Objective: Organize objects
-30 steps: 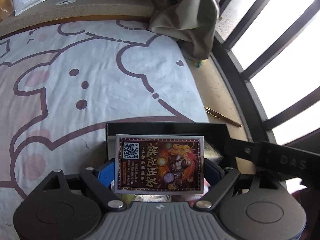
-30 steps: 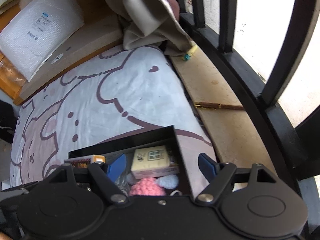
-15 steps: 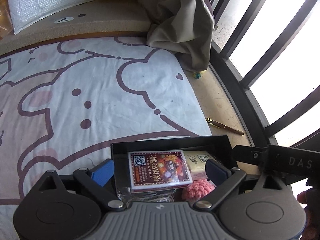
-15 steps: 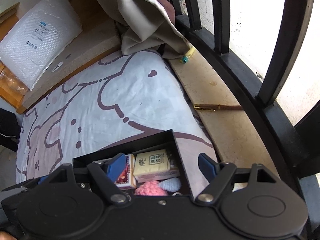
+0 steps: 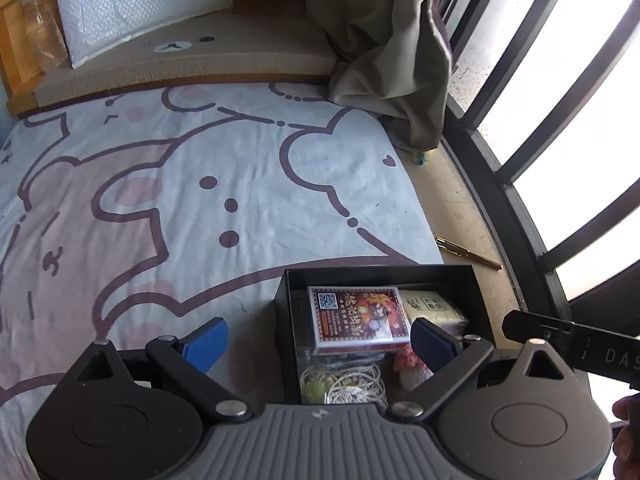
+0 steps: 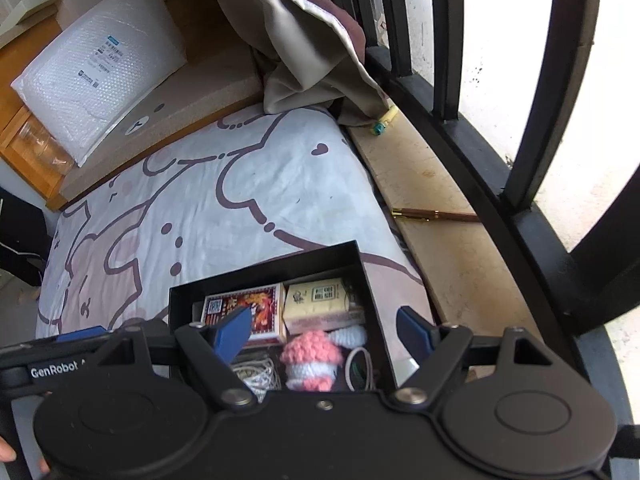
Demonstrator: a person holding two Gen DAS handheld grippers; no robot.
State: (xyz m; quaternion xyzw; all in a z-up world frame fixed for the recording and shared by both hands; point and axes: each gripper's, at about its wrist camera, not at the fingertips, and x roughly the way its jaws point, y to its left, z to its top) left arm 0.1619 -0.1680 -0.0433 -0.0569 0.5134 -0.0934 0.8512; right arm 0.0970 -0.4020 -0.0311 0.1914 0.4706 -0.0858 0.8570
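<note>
Black box [image 5: 282, 336]: sitting open on the cartoon-print bedsheet [image 5: 180, 200], near the sheet's window-side edge.
Left gripper [image 5: 318, 340]: hovering over the box's left wall with its blue pads spread wide; the jaws have just been opening, and nothing is being pinched between them.
Right gripper [image 6: 326, 330]: hanging above the box's right half, jaws parted and gripping nothing, one pad over the interior and the other outside the right wall.
Card deck box [image 5: 358, 317]: lying flat inside the black box, printed face up, just beside the yellow packet [image 6: 316, 300].
Pink crocheted toy [image 6: 310, 354]: resting in the box in front of the packet, next to a coil of pale cord [image 5: 344, 384].
Brown pen [image 6: 434, 215]: lying on the stone sill [image 6: 420, 184] between the bed and the black window bars [image 6: 444, 40].
Beige curtain [image 5: 392, 48]: bunching down onto the sheet's far corner.
Bubble mailer [image 6: 96, 72]: leaning at the head of the bed.
</note>
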